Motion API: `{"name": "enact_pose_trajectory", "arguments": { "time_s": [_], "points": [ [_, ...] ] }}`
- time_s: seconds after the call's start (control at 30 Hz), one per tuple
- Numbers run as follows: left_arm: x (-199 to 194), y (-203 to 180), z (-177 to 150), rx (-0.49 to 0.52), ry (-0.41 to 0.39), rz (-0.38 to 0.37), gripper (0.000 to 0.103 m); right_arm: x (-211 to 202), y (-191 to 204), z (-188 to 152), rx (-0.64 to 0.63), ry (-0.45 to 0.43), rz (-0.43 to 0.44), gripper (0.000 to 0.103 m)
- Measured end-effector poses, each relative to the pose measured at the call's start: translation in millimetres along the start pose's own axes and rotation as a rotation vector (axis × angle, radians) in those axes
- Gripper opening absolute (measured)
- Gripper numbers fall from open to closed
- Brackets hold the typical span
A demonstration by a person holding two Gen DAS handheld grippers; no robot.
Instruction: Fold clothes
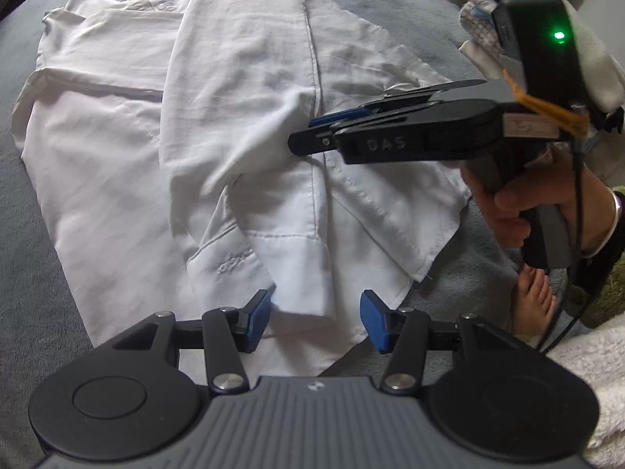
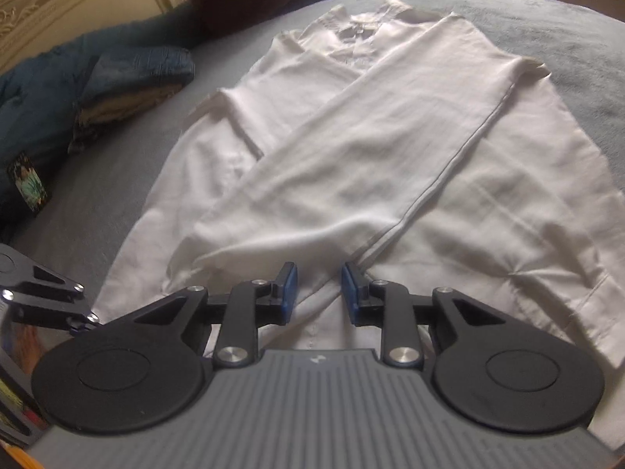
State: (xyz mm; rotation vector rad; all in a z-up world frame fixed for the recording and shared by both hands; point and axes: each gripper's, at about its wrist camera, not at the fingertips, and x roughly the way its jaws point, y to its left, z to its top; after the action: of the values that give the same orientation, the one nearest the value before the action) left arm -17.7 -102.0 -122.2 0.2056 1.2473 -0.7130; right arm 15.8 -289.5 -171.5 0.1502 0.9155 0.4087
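Shirt [image 1: 117, 148] lies flat on the bed [image 1: 23, 258], sleeves crossed. We hold left gripper [image 1: 315, 322] fingers spread over the cuff [image 1: 297, 269], right gripper [image 2: 318, 291] fingers apart, pinching nothing. Risk: shallow bite drags sleeve, undoing the fold.

The white shirt [image 2: 351, 164] has its hem hidden behind the gripper body in both wrist views. In the left wrist view the right gripper [image 1: 312, 133] covers part of the button placket. The pile of dark clothes [image 2: 97, 78] runs off the left edge. The small patterned card [image 2: 29, 183] beside it is too blurred to read.
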Motion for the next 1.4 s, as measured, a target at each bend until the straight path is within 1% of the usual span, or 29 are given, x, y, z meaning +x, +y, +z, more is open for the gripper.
{"name": "enact_pose_trajectory", "arguments": {
  "time_s": [0.07, 0.17, 0.27, 0.37, 0.43, 0.5, 0.6, 0.67, 0.73, 0.87, 0.93, 0.97, 1.0, 1.03, 1.2, 1.3, 1.4],
  "points": [
    [-3.1, 0.3, -0.8, 0.001, 0.000, 0.008, 0.052, 0.5, -1.5, 0.6, 0.016, 0.000, -0.002, 0.024],
    [-8.7, 4.1, 1.8, -0.021, -0.012, 0.016, 0.054, -15.1, -6.1, 4.9, 0.069, -0.027, 0.003, 0.024],
    [-14.0, 11.8, 7.9, -0.060, -0.030, 0.032, 0.055, -33.7, -11.3, 5.9, 0.115, -0.069, -0.017, 0.025],
    [-16.7, 16.9, 14.2, -0.090, -0.038, 0.067, 0.056, -48.4, -12.5, 2.7, 0.160, -0.095, -0.055, 0.028],
    [-19.6, 17.7, 18.3, -0.100, -0.042, 0.104, 0.056, -57.5, -9.6, -1.2, 0.173, -0.113, -0.084, 0.036],
    [-22.6, 17.9, 22.4, -0.117, -0.049, 0.149, 0.058, -64.0, -7.3, -3.8, 0.188, -0.113, -0.104, 0.043],
    [-24.9, 16.1, 27.8, -0.120, -0.069, 0.210, 0.059, -68.8, -2.2, -1.6, 0.164, -0.118, -0.152, 0.049],
    [-25.5, 15.3, 28.5, -0.120, -0.077, 0.224, 0.063, -70.6, 0.5, 0.2, 0.150, -0.128, -0.177, 0.052],
    [-22.6, 13.5, 28.8, -0.109, -0.064, 0.236, 0.063, -70.4, 1.3, 0.5, 0.148, -0.135, -0.183, 0.057],
    [-16.2, 11.9, 28.9, -0.091, -0.038, 0.281, 0.063, -63.7, 6.6, 4.0, 0.136, -0.123, -0.184, 0.062],
    [-13.6, 13.0, 29.2, -0.095, -0.031, 0.298, 0.066, -59.3, 13.2, 8.7, 0.105, -0.115, -0.193, 0.069],
    [-12.8, 13.4, 29.3, -0.098, -0.032, 0.310, 0.067, -56.8, 16.1, 11.3, 0.086, -0.116, -0.203, 0.070],
    [-11.9, 13.8, 29.6, -0.099, -0.033, 0.323, 0.071, -54.3, 18.9, 14.0, 0.066, -0.119, -0.214, 0.073],
    [-10.7, 13.8, 30.1, -0.096, -0.033, 0.334, 0.071, -50.9, 20.9, 16.9, 0.047, -0.117, -0.232, 0.078],
    [-2.5, 8.1, 33.7, -0.062, -0.030, 0.375, 0.074, -31.7, 23.3, 28.9, -0.024, -0.104, -0.293, 0.079],
    [5.2, 3.4, 33.7, -0.030, -0.019, 0.393, 0.075, -15.0, 22.8, 33.7, -0.073, -0.067, -0.335, 0.079],
    [14.0, 0.8, 32.4, -0.004, 0.003, 0.406, 0.075, -1.3, 23.4, 35.7, -0.132, -0.050, -0.365, 0.079]
  ]
}}
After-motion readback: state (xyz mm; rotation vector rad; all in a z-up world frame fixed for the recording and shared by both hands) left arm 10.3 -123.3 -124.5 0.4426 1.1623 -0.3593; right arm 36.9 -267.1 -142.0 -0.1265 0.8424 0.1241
